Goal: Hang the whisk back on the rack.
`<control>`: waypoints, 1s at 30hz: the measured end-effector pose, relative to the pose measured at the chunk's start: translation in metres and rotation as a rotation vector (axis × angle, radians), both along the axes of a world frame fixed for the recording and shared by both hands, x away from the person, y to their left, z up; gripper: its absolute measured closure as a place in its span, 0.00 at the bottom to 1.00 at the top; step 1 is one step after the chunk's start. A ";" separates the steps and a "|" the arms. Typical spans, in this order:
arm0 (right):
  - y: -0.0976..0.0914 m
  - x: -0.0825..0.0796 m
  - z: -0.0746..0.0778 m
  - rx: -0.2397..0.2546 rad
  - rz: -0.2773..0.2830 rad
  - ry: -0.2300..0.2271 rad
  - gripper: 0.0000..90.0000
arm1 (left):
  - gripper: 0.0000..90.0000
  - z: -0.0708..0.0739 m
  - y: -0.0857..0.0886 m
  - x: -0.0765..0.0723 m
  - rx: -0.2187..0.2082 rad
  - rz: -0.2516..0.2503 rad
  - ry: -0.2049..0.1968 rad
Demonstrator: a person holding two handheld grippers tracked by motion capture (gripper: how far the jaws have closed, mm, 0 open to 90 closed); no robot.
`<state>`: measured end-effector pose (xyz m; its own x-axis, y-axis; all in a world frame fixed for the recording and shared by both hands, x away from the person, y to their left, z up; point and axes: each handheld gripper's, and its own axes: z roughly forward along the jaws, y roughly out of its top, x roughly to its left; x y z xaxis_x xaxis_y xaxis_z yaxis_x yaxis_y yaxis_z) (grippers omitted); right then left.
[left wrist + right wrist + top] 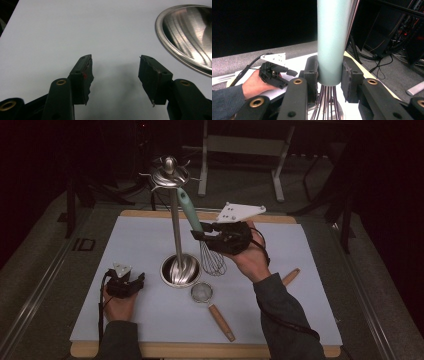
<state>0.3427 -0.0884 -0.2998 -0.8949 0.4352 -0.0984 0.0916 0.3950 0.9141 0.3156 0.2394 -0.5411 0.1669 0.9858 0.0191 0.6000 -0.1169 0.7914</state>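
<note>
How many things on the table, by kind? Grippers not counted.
Whisk, teal handle, held in the right gripper: 1
Metal hanging stand: 1
Strainer, wooden handle: 1
Wooden handle partly hidden behind the right forearm, kind unclear: 1
Total: 4

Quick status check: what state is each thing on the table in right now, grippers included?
Whisk: lifted, tilted, top of its handle up by the stand's hooks, gripped low on the handle.
Right gripper: shut on the whisk.
Left gripper: open, nothing between the jaws.
Stand: upright.
Strainer: lying flat on the table.
</note>
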 end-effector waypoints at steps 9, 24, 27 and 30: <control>0.005 0.003 -0.002 -0.013 -0.007 0.001 0.77 | 0.50 0.000 0.000 0.000 -0.001 0.001 -0.001; 0.004 0.004 -0.009 -0.034 -0.009 0.016 0.71 | 0.50 0.000 0.000 0.000 0.000 0.000 0.001; 0.003 0.004 -0.009 -0.038 -0.007 0.017 0.71 | 0.50 0.000 0.000 0.000 -0.001 0.001 0.000; -0.002 0.004 -0.012 -0.054 -0.010 0.022 0.71 | 0.50 0.000 0.000 0.000 -0.001 0.001 0.001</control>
